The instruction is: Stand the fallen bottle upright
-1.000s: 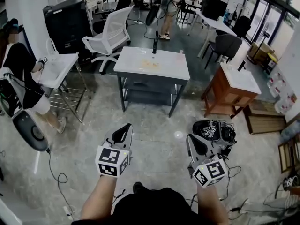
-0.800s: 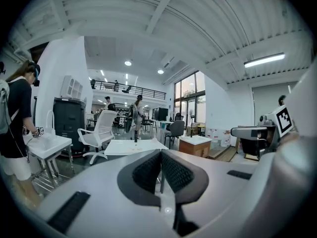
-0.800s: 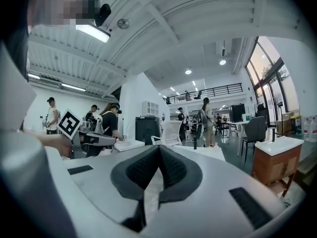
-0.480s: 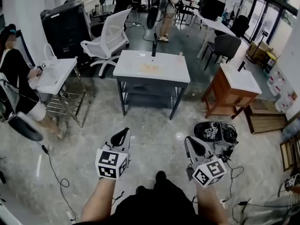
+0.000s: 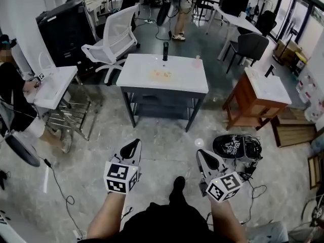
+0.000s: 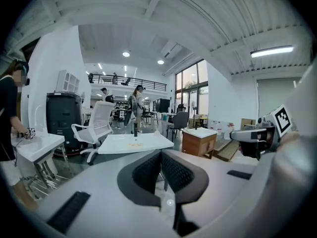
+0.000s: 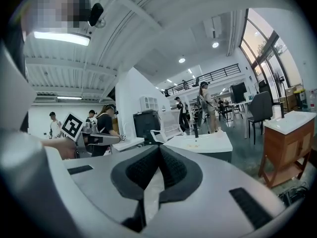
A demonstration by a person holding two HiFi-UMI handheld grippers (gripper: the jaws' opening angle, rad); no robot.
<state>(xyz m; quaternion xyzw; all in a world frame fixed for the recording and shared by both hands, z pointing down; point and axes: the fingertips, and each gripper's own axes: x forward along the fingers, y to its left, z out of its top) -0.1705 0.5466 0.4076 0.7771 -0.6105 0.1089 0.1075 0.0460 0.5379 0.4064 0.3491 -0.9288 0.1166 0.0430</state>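
Grey polished concrete floor point(image 5: 96, 151). White-topped table on dark grey frame point(image 5: 187, 77) at centre. White mesh office chair point(image 5: 114, 37) and black boxy cabinet point(image 5: 63, 27) behind it, left. Brown wooden cabinet with white top point(image 5: 255, 105) right. Tall glazed windows point(image 6: 190, 83), white ribbed ceiling point(image 6: 148, 14), 1 strip light point(image 6: 271, 51) lit.

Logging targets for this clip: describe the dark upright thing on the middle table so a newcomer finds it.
Find the white-topped, dark-framed table mid-floor. At its far edge stands a slim dark object. It alone there is dark and upright; a small pinkish item sits toward the far right corner.
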